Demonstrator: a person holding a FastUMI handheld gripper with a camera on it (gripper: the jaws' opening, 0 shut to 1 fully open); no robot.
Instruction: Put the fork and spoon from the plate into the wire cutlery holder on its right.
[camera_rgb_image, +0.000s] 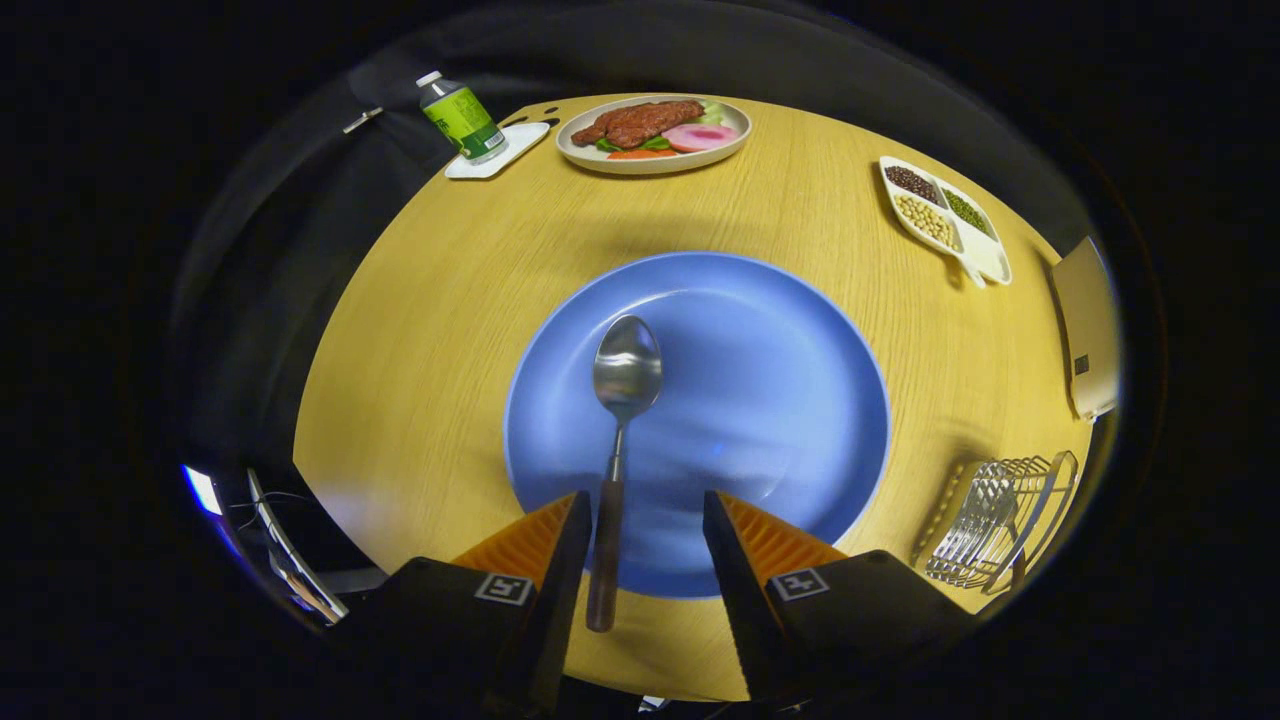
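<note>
Gripper (645, 520) open, fingers astride the spoon (620, 440) handle, not pressing it. Spoon lies on blue plate (800, 400), bowl toward the table's far edge. Wire cutlery holder (1000, 520) at the table's right edge; contents hard to tell. Far edge: meat dish (655, 133); divided bean tray (945, 215).

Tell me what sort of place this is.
Probably a staged dining setup: a round wooden table holds a blue plate with a spoon, a plate of food and a wire cutlery holder. The gripper is open around the spoon's handle.
</note>
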